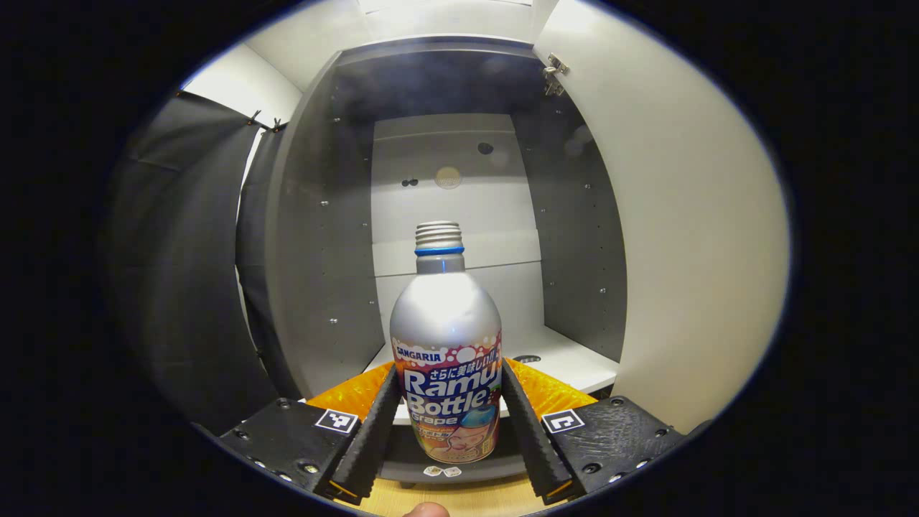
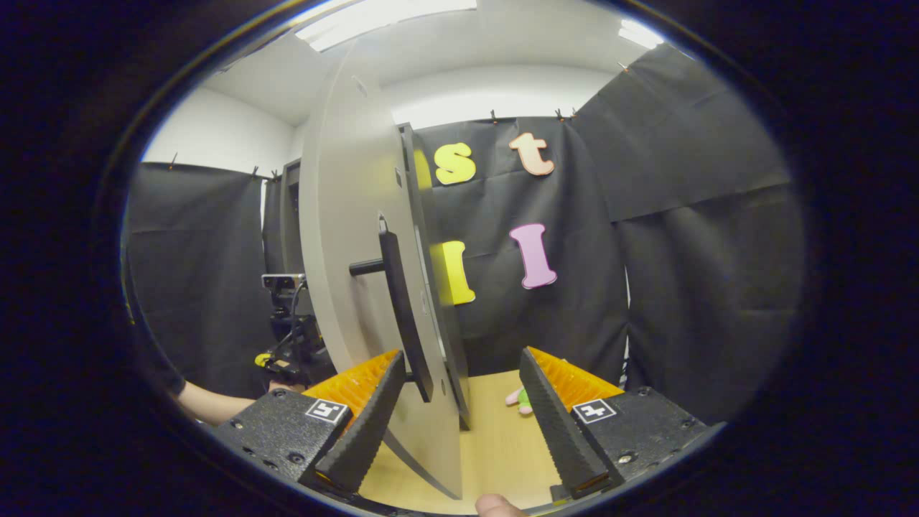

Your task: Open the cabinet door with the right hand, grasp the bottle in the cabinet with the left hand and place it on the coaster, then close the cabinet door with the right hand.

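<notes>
Left tool [image 1: 445, 424]: clenched on the bottle [image 1: 445, 316], one finger pressed to each side of the label, low on the straight part of the body for a flat, sure bite. Holds it upright, bare threaded neck on top, so as not to tip or spill. Has it at the mouth of the cabinet [image 1: 323, 251], between the grey side walls and just in front of the white shelf [image 1: 574, 366]; cannot tell from this angle whether lifted clear of the shelf or resting on its edge. Right tool [image 2: 459, 424]: released, fingers wide apart, straddling the free edge of the open door [image 2: 344, 215] just beside the dark bar handle [image 2: 398, 309], seemingly gripping neither. Probably placed there to steady the door swung wide, out of the bottle's way, and to be ready for the closing push. Underneath, a pale wooden table [image 2: 502, 445], mostly bare past the door, with one small pink-and-green thing [image 2: 520, 398] too small to name. All around, black cloth [image 2: 703, 251] clipped up as walls, with white wall and bright ceiling lights above. At the left of the right gripper view, a forearm [image 2: 215, 406] reaching toward the cabinet.
</notes>
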Tool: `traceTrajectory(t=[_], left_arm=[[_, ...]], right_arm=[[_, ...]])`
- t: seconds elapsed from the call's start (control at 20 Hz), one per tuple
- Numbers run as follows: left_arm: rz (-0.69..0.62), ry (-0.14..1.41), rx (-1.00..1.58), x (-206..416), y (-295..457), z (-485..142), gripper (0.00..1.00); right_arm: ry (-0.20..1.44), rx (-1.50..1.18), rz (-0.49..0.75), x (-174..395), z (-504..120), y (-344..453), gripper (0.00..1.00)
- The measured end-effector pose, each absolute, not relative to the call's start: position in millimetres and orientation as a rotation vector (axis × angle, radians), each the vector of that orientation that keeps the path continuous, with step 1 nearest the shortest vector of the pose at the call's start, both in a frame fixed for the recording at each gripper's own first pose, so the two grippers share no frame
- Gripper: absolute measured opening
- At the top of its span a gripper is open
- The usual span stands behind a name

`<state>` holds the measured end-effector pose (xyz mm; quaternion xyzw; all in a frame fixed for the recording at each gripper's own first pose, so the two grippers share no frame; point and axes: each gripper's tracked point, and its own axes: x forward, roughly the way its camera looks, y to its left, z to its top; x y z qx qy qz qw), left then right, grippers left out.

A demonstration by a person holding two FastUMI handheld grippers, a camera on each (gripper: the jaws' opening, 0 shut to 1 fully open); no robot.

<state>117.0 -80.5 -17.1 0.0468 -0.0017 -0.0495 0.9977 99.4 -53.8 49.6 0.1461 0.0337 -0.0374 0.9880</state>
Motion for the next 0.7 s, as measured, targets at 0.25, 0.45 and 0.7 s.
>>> traceTrajectory(t=[0.25,0.45,0.7], left_arm=[[-0.083,0.019,0.07,86,-52,-29,0.78],[-0.089,0.037,0.052,63,-26,-45,0.78],[-0.093,0.064,0.049,33,1,-92,0.78]], right_arm=[[0.155,0.298,-0.085,87,31,-47,0.99],[0.186,0.306,-0.126,75,20,-29,0.99],[0.205,0.322,-0.156,57,1,-12,0.99]])
